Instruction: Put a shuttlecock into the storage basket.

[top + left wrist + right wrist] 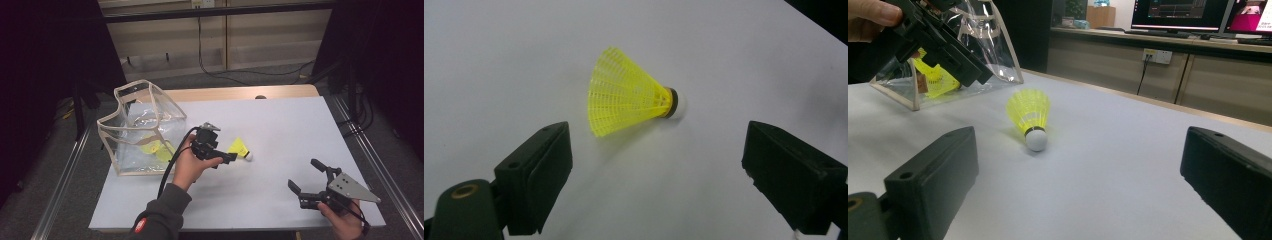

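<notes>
White bench (280, 130) ahead: yellow plastic shuttlecock (631, 98) lies sideways, cork right, just beyond my spread, empty left claw (659, 165).

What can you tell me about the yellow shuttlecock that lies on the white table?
The shuttlecock has a yellow, net-like plastic skirt, a thin black band and a rounded white cork tip. It lies on its side on the white table, outside the clear bag, looking undamaged. In the left gripper view it sits ahead of the left hand-held gripper, whose jaws stand open on either side and do not touch it. Only the table touches it.
</notes>
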Tool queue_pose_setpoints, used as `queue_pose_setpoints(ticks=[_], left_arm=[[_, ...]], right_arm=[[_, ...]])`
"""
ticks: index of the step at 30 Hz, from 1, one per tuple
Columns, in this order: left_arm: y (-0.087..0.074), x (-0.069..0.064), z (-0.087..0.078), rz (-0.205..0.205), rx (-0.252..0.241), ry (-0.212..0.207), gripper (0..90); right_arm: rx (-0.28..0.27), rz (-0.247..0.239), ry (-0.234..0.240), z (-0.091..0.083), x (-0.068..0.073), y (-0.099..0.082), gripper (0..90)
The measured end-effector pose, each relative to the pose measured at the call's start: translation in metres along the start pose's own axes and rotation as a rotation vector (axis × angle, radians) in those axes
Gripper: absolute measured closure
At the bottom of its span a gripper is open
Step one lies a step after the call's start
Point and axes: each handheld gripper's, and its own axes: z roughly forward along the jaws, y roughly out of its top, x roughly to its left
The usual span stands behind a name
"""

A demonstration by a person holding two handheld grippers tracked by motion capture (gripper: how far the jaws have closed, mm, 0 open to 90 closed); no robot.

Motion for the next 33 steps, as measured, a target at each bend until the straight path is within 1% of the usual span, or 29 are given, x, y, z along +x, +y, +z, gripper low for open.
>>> queue_pose_setpoints(ticks=[1, 3, 7, 8, 11, 13, 16, 22, 26, 33], left_arm=[[0.000, 0.001, 0.001, 0.006, 0.004, 0.001, 12.8], [0.000, 0.001, 0.003, 0.005, 0.005, 0.002, 13.7], [-0.001, 0.002, 0.006, 0.000, 0.001, 0.015, 14.8], [-0.001, 0.002, 0.006, -0.003, 0.003, 0.011, 14.9], [-0.001, 0.002, 0.009, 0.008, 0.008, 0.021, 15.6], [-0.002, 0.002, 0.010, 0.000, 0.008, 0.018, 15.9], [-0.002, 0.001, 0.013, 0.007, 0.015, 0.024, 16.0], [-0.003, 0.000, 0.014, 0.012, 0.012, 0.032, 16.2], [-0.003, 0.001, 0.015, 0.004, 0.009, 0.029, 16.2], [-0.004, 0.002, 0.017, 0.009, 0.006, 0.046, 16.7]], right_arm=[[-0.001, 0.000, 0.000, 0.000, 0.000, 0.000, 1.9], [0.000, -0.006, -0.001, 0.000, 0.000, 0.000, 1.9], [-0.003, -0.001, -0.001, 0.000, 0.000, 0.000, 1.9], [-0.003, 0.000, 0.000, 0.000, 0.000, 0.000, 1.9], [-0.002, -0.001, 0.000, 0.000, 0.000, 0.000, 1.9], [-0.002, -0.001, 0.000, 0.000, 0.000, 0.000, 1.9], [-0.001, 0.000, 0.000, 0.000, 0.000, 0.000, 1.9], [-0.001, 0.000, 0.000, 0.000, 0.000, 0.000, 1.9], [-0.001, -0.004, 0.000, 0.000, 0.000, 0.000, 2.0], [-0.002, -0.002, 0.001, 0.000, 0.000, 0.000, 1.9]])
